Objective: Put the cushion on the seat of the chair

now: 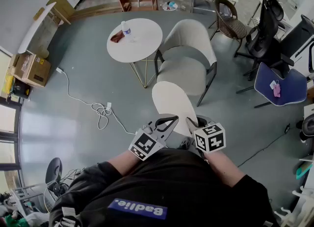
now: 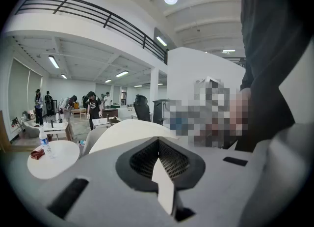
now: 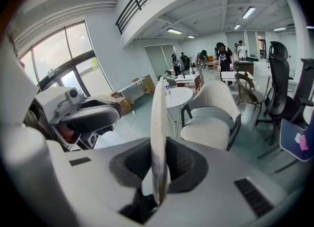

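Both hands are on it here: the cushion (image 1: 171, 104) hangs flat out in front of the person, off the floor, with the chair (image 1: 192, 38) just ahead and a gap between them. The left gripper (image 1: 168, 122) has its jaws closed down on the near edge of the cushion, and the right gripper (image 1: 192, 123) is pinched on that same edge a little further along, the cushion running edge-on straight out between its jaws. So it's a two-point hold, and the job from here, as I read it, is a carry forward and a clean set-down. The seat (image 1: 182, 72) is the target: keep both grippers level with each other so the cushion doesn't sag or twist, bring the far edge in over the front of the seat, clear the dark arm frames at either side, lower it until it lies flat against the backrest side, and only then let go, both sides together. The seat looks bare, nothing on it to get in the way. To the left, the round tabletop (image 1: 144, 44) carries a bottle (image 1: 126, 28) and a reddish cloth (image 1: 117, 36); the cardboard box (image 1: 33, 70) by the wall looks shut, contents unseen.
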The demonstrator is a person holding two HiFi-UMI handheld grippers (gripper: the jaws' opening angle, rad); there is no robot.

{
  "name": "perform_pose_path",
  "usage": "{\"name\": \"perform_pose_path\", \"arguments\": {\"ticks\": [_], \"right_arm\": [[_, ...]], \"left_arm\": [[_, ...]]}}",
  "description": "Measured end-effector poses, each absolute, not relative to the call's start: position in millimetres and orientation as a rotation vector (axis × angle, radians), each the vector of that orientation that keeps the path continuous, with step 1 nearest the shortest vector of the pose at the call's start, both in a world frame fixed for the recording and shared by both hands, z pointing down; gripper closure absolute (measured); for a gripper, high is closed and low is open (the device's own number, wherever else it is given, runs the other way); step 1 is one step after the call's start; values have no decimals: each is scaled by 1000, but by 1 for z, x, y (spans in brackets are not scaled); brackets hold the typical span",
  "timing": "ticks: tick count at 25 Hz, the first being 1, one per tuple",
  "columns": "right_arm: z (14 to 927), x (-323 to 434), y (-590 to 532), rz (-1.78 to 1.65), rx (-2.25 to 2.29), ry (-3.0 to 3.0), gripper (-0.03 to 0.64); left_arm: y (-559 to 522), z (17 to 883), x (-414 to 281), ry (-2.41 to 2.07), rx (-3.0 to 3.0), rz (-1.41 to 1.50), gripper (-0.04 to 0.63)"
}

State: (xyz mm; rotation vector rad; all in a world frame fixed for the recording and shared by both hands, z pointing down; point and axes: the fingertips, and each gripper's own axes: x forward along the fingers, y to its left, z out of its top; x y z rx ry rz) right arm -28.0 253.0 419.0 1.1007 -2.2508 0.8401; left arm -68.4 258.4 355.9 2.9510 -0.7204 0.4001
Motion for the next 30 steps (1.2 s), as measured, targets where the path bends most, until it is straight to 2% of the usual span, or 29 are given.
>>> {"name": "perform_pose_path", "arguments": {"ticks": [17, 30], "right_arm": [[420, -16, 251, 902, 1103, -2275, 548], [436, 44, 231, 961, 1044, -2310, 548]], "left_arm": [[253, 359, -58, -733, 2938, 405, 580], [233, 366, -11, -869, 2871, 415, 580]]}}
